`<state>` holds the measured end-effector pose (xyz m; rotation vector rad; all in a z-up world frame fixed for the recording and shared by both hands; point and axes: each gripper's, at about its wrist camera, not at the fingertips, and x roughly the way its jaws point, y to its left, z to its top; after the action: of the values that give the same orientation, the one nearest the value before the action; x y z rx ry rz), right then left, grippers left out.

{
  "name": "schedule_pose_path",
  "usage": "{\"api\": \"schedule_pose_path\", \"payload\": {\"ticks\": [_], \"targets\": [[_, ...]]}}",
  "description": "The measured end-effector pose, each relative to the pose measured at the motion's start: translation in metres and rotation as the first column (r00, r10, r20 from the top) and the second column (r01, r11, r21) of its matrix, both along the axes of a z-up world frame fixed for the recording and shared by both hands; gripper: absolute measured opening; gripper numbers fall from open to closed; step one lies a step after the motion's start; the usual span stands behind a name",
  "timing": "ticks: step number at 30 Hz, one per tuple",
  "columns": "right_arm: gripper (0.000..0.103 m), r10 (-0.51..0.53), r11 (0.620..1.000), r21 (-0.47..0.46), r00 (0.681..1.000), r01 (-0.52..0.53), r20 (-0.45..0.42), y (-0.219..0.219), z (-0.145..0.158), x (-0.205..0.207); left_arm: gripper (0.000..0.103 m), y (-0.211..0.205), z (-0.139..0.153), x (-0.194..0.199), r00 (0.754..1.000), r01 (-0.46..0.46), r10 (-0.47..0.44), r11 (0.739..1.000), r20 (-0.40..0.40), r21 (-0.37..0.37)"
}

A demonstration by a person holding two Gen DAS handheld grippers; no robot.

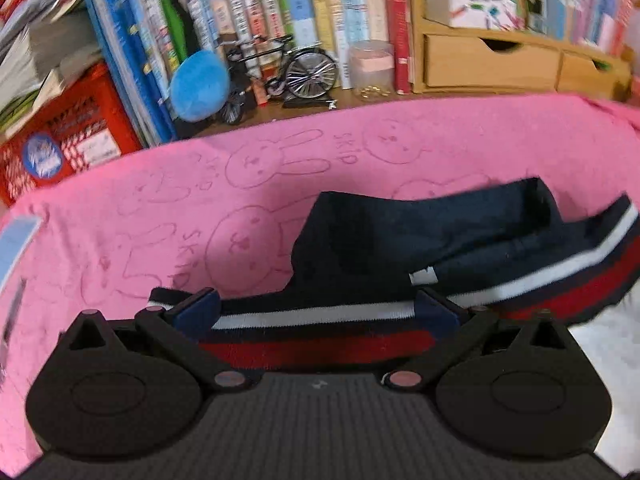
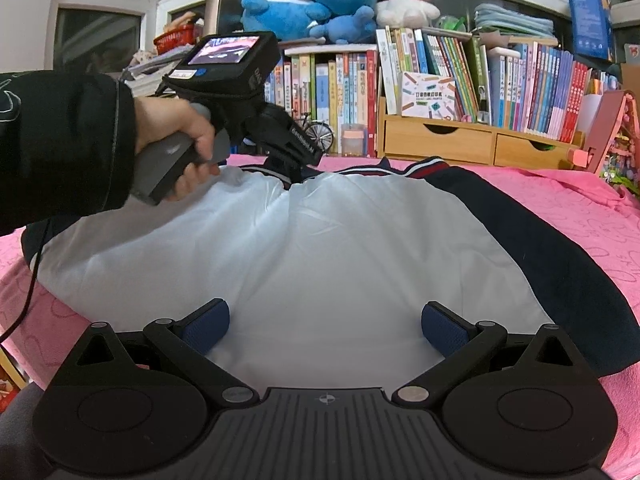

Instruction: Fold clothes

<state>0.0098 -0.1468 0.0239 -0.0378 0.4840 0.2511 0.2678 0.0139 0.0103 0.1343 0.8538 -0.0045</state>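
The soft, limp jacket should drape easily; grip the thick striped collar. Left tool and right tool both gape, empty.

Left wrist cam: close and low over the garment's collar, facing the bookshelf. Right wrist cam: farther back over the white lining, same heading. Shared: garment, pink cover, shelf, wooden drawers.

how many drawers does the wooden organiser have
2. In the right wrist view the light wooden desk organiser has a left drawer and a right drawer side by side under the books; more may be hidden.
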Motion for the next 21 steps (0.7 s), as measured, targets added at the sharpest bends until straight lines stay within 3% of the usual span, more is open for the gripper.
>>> {"api": "schedule_pose_path", "payload": {"ticks": [3, 8, 13, 17, 21], "targets": [[0.103, 0.002, 1.0, 0.001, 1.0, -0.002, -0.002, -0.001, 0.0, 0.0, 0.103, 0.006, 0.014, -0.027, 0.999, 0.039, -0.038, 0.999, 0.034, -0.026], [0.103, 0.003, 1.0, 0.002, 1.0, -0.003, 0.0, -0.002, 0.0, 0.0, 0.103, 0.026, 0.039, -0.114, 0.973, 0.214, -0.203, 0.972, 0.112, -0.097], [0.103, 0.001, 1.0, 0.003, 1.0, -0.001, 0.004, -0.002, 0.0, 0.0, 0.103, 0.028, 0.025, -0.188, 0.945, 0.326, -0.324, 0.943, 0.033, -0.073], [0.103, 0.001, 1.0, 0.003, 1.0, -0.002, 0.006, -0.002, -0.001, 0.0, 0.103, 0.025, 0.001, -0.191, 0.945, 0.32, -0.322, 0.946, -0.05, -0.041], [0.103, 0.003, 1.0, 0.004, 1.0, -0.003, 0.007, -0.001, -0.001, 0.001, 0.103, 0.016, 0.002, -0.158, 0.965, 0.258, -0.259, 0.966, -0.039, -0.009]]}}
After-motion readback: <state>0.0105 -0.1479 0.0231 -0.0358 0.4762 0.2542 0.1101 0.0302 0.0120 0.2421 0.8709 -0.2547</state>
